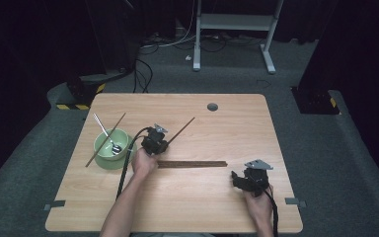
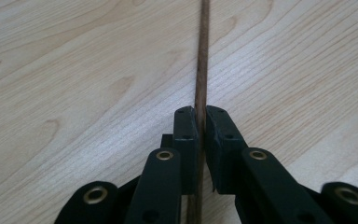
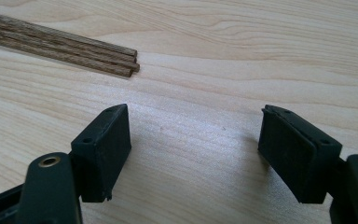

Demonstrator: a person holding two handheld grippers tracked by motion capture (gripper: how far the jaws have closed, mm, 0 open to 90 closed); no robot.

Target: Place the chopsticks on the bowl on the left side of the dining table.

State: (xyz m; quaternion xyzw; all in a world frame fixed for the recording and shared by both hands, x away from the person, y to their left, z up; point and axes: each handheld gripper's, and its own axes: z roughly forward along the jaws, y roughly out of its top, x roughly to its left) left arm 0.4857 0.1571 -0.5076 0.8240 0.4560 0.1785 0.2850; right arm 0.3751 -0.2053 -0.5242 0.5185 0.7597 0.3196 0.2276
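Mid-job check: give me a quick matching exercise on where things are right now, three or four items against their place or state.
Things:
1. spoon
2. left gripper
3. right gripper
4. bundle of chopsticks

States:
A. jaws wide apart over bare table
B. lying flat between the two grippers
C. resting in the green bowl
D. closed on a single chopstick

Pairs: 1-C, 2-D, 3-A, 4-B

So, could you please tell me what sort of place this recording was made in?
Probably a lab or studio set up for recording: a lone wooden table on grey carpet, dark curtains around it, and loose cables on the floor.
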